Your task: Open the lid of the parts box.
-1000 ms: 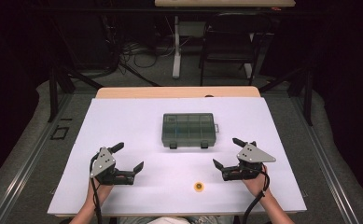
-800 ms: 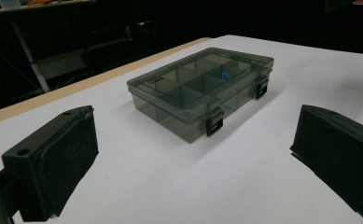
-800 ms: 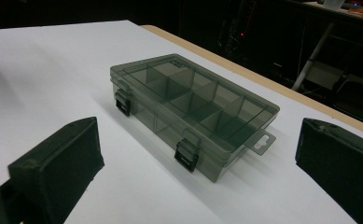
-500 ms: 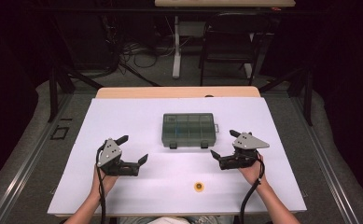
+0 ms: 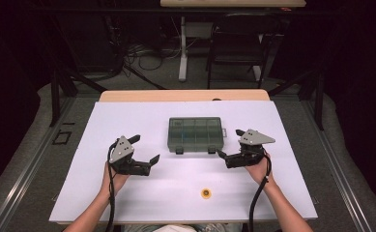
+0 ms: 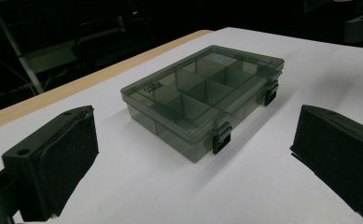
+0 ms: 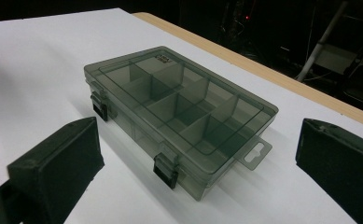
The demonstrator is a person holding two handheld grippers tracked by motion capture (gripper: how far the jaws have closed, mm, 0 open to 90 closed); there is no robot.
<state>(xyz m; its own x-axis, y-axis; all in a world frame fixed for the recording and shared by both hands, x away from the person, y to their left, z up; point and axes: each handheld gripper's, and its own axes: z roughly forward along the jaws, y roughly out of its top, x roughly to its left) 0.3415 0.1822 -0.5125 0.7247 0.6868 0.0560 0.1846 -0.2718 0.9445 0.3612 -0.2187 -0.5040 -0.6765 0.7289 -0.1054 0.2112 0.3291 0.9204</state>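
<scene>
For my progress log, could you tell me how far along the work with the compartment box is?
Nothing looks done: the compartment box sits shut, both latches closed. In hand: left gripper and right gripper flank it, open, holding nothing. Left: unlatching; perhaps the small yellow piece.

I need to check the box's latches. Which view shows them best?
The right gripper view: both latches face the camera on the box. The left gripper view shows them sidelong; the high view shows them tiny.

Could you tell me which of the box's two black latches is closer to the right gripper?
It is the latch at the right end of the organiser box's front edge, beside the right gripper; the other latch sits toward the left gripper.
</scene>
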